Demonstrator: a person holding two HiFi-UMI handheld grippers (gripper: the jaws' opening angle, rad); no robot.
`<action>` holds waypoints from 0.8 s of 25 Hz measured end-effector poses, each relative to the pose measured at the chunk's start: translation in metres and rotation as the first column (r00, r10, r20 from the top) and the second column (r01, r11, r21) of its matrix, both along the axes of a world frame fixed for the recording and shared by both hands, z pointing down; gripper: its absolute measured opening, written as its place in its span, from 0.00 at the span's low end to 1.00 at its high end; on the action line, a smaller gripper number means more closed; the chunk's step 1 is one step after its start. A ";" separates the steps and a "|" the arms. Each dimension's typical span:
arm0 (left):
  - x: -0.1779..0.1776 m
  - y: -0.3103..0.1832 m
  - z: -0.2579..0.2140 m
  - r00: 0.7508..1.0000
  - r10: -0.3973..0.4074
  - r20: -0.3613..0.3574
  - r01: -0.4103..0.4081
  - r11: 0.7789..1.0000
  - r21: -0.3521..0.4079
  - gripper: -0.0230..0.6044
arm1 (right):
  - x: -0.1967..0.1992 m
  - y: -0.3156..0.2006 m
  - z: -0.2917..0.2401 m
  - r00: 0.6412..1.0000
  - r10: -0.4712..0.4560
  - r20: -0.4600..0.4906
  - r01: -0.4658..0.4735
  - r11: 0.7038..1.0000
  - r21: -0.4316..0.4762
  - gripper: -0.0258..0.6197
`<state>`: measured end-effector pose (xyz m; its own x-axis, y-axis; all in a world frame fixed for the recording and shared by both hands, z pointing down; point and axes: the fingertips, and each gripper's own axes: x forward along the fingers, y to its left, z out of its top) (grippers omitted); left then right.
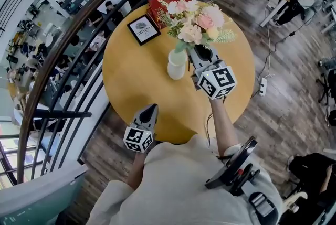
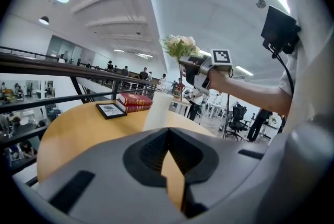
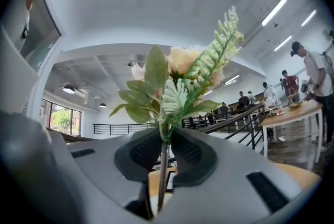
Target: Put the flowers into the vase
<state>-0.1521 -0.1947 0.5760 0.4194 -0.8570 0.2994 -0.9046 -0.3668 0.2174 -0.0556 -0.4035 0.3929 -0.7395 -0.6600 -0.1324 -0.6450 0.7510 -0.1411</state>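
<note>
A bouquet of pink and cream flowers with green leaves hangs above the round yellow table. My right gripper is shut on its stems, just right of and above the white vase. In the right gripper view the stem runs down between the closed jaws of the right gripper. The vase stands upright near the table's middle and holds nothing that I can see. My left gripper hovers at the table's near edge, shut and holding nothing. The left gripper view shows the vase ahead and the flowers held up above it.
Two red books lie at the table's far side, with a black framed card to their left. A dark curved railing runs along the table's left. A cable and power strip lie on the wooden floor to the right.
</note>
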 end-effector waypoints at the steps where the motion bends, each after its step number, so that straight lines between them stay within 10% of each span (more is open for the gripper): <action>1: -0.002 -0.001 0.000 1.000 -0.009 0.002 0.009 1.000 -0.001 0.05 | -0.004 -0.004 -0.002 1.000 -0.009 0.002 0.009 1.000 0.008 0.13; 20: -0.023 0.008 0.009 0.999 -0.037 0.006 0.038 0.998 -0.045 0.05 | -0.035 -0.013 0.029 0.998 -0.035 0.042 0.034 0.999 0.023 0.13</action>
